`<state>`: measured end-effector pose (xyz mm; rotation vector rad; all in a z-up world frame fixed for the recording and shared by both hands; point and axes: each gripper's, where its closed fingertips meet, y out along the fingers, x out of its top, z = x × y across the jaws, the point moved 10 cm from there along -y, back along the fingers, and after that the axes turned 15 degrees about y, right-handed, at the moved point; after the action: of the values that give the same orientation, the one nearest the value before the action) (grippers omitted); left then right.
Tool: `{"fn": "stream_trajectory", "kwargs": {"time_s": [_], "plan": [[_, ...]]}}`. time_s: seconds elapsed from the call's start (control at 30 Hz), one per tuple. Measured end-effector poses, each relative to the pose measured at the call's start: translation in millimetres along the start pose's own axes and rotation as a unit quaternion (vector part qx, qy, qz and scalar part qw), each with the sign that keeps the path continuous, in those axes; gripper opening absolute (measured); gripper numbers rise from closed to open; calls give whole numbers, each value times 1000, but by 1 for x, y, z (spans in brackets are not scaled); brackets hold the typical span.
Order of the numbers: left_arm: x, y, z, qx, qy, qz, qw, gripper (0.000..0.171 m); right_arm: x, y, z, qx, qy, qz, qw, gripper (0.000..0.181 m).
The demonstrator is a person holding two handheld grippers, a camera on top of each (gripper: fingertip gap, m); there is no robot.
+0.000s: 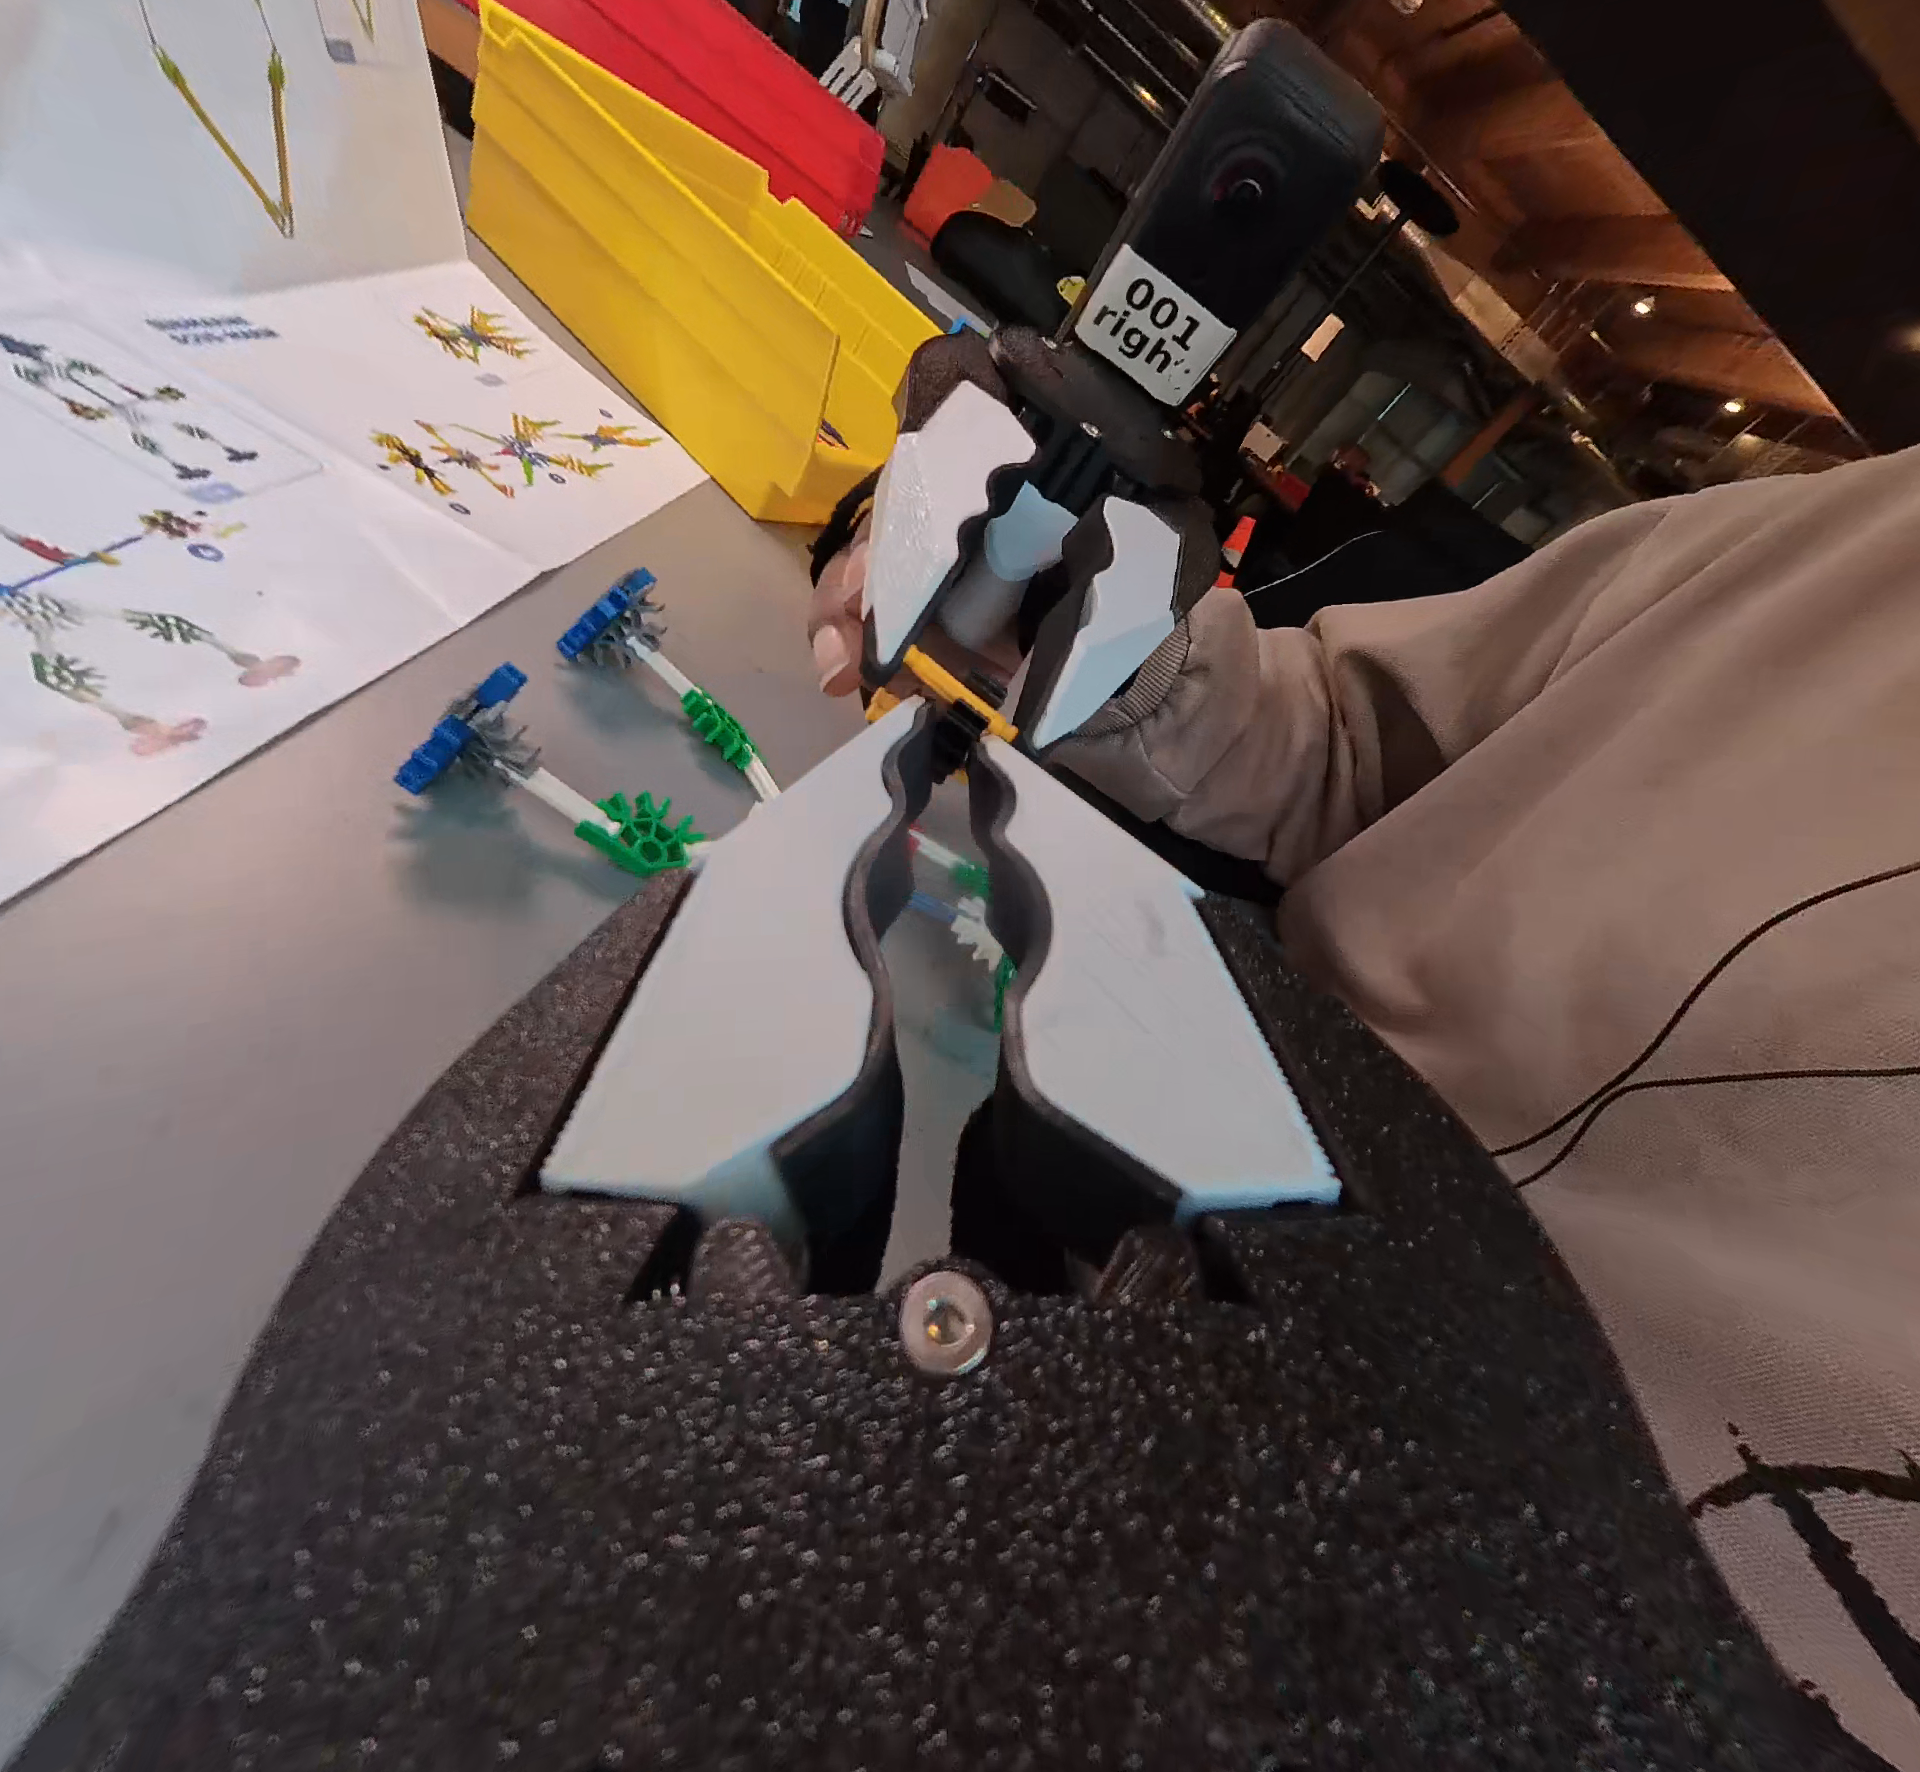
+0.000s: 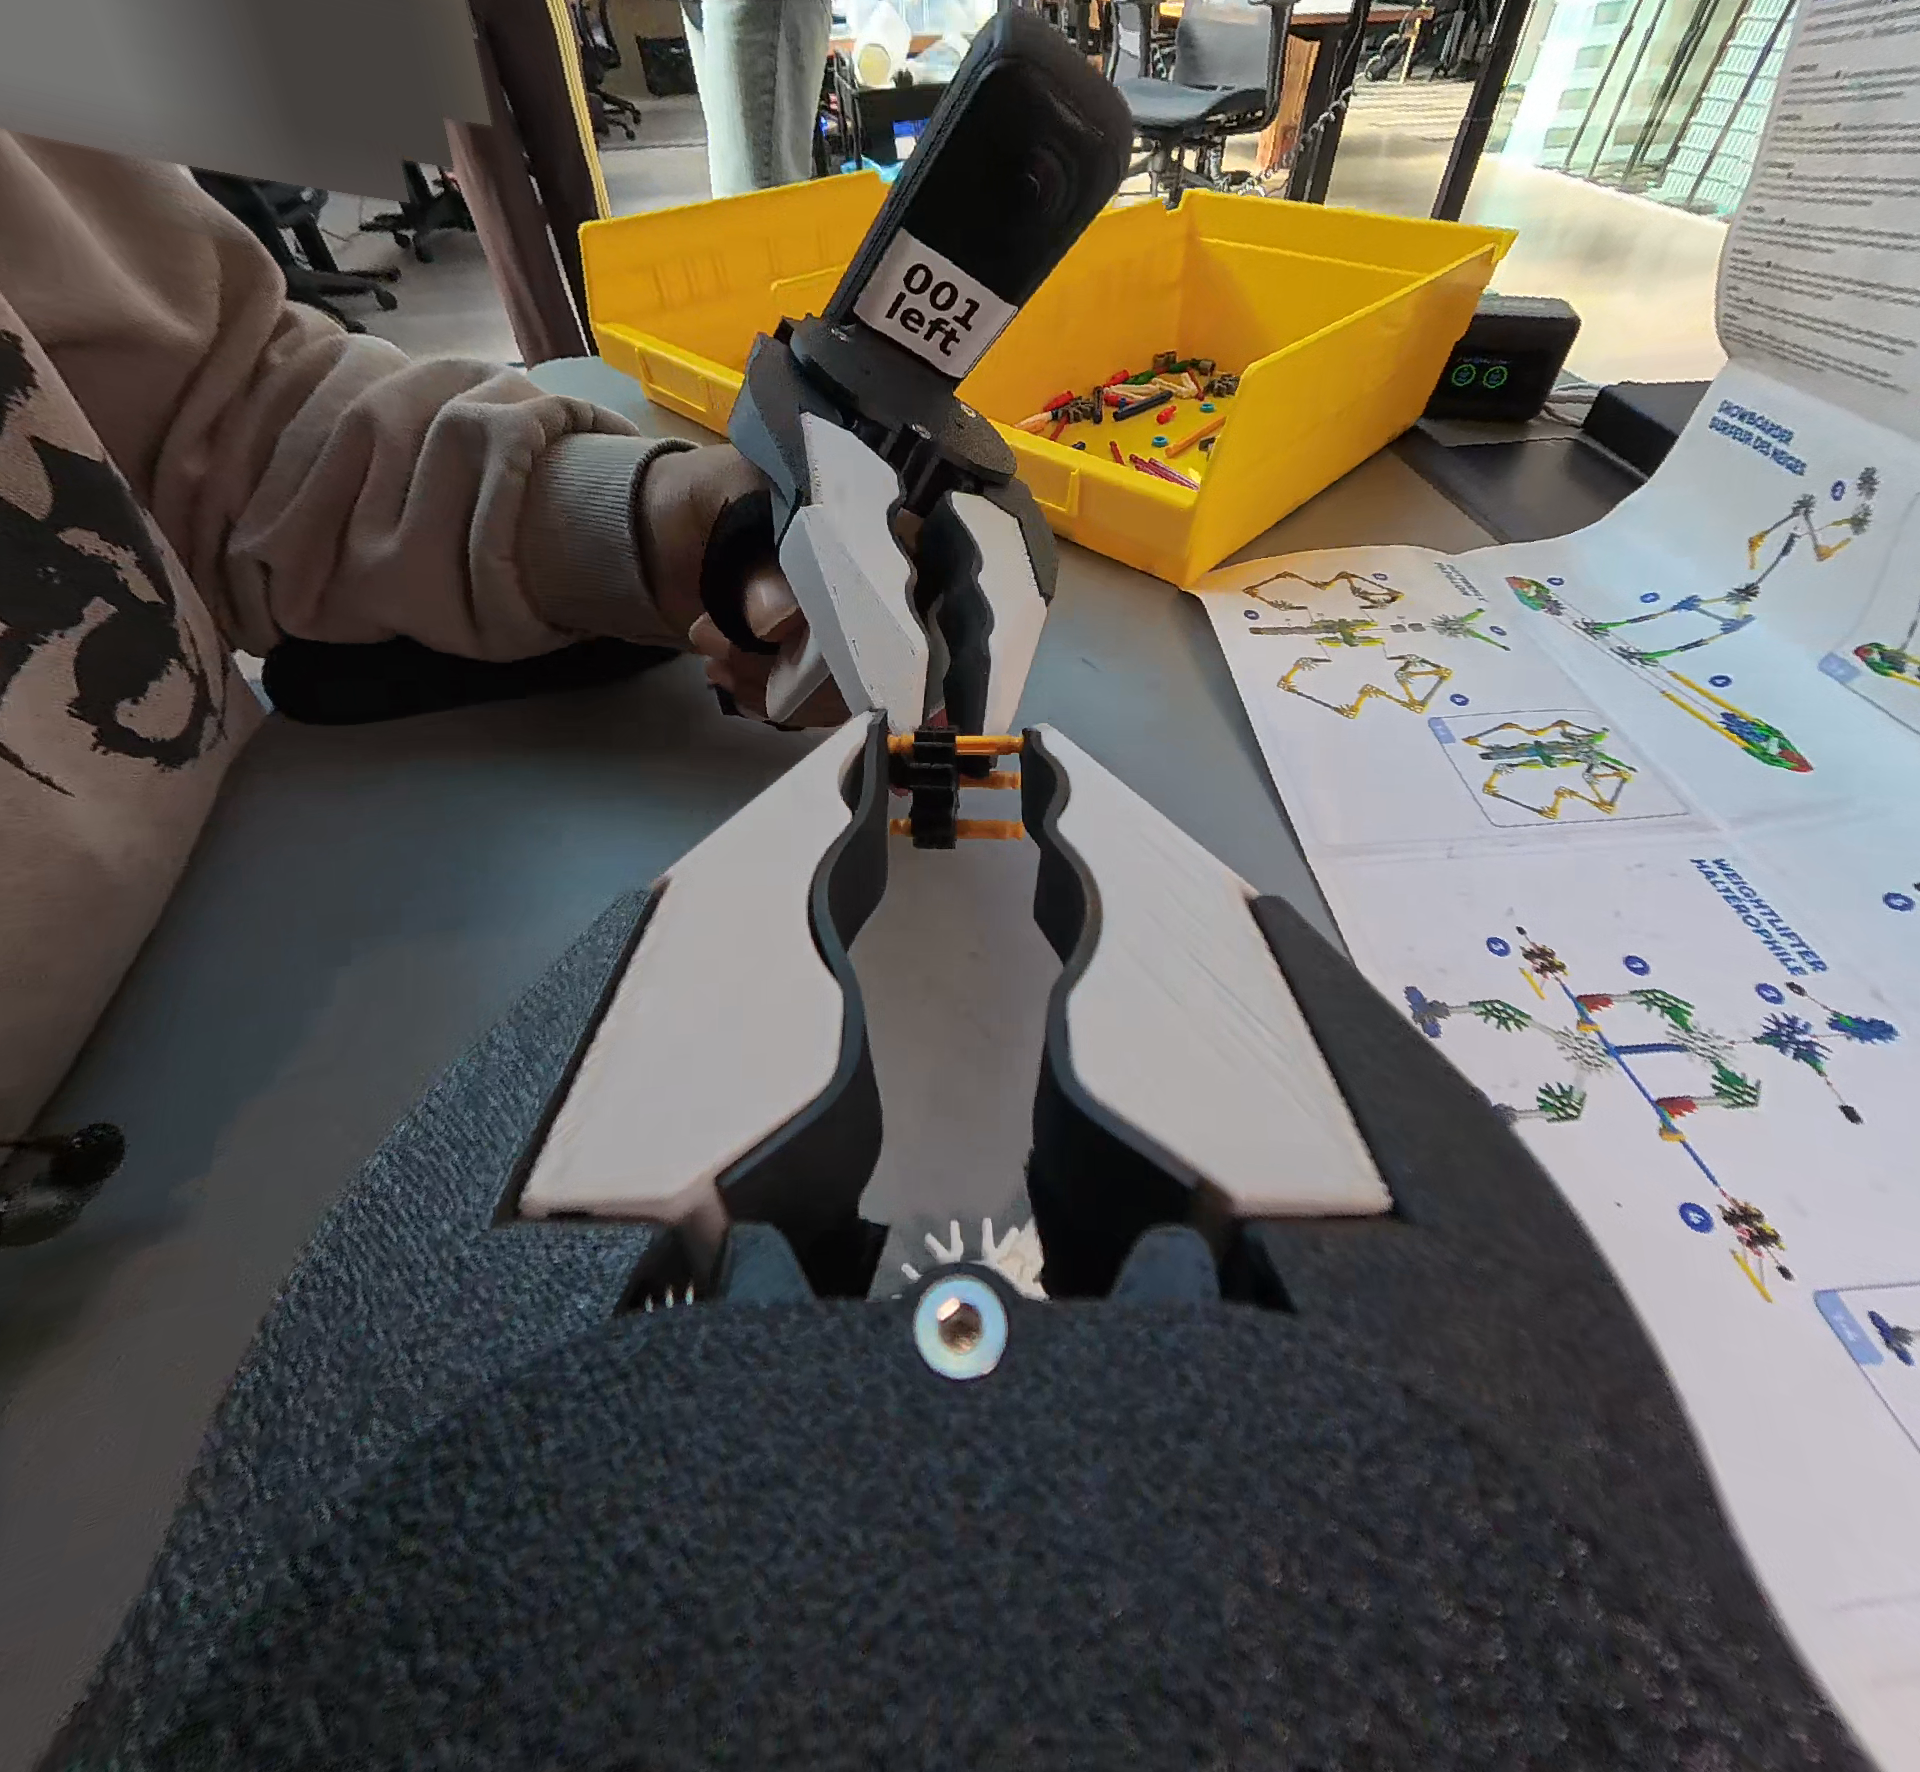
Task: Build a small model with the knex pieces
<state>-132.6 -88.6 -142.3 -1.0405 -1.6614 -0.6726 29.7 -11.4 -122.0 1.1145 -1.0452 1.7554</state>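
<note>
Speckled black housing fills the foreground of both wrist views, with white-faced fingers reaching forward over a smooth grey table (image 2: 395,891). Behind it lies an open workroom with desks, office chairs, standing people and warm ceiling lamps.

On the table, largest first: a red plastic bin (image 1: 644,29) and a yellow plastic bin (image 2: 1299,351) holding loose coloured rods and connectors; a white folded instruction sheet (image 2: 1558,787) printed with coloured build diagrams; and two small built pieces with blue connectors, white rods and green connectors (image 1: 561,777).

Each tool carries a black camera bearing a white printed sticker; the sheet's headings are also printed text.

Between the two tools sits a small assembly of black connector and yellow rods (image 2: 951,777). The left tool (image 1: 948,735) is nearly closed, its tips pinching the black connector. The right tool (image 2: 956,746) is partly open, its tips bearing on the ends of the upper yellow rod.
</note>
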Motion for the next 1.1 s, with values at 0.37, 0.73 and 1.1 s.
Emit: {"fn": "stream_trajectory", "kwargs": {"time_s": [0.37,0.73,1.1], "plan": [[-16,6,11,-17,-96,32,995,2,-11,1,8,-63,-187,79,977,23],[11,-4,-13,-39,87,-70,993,13,2,-7,-1,102,51,-94,989,24],[17,9,-28,-30,95,-132,986,26,12,-4,11,193,134,-228,945,23]]}}
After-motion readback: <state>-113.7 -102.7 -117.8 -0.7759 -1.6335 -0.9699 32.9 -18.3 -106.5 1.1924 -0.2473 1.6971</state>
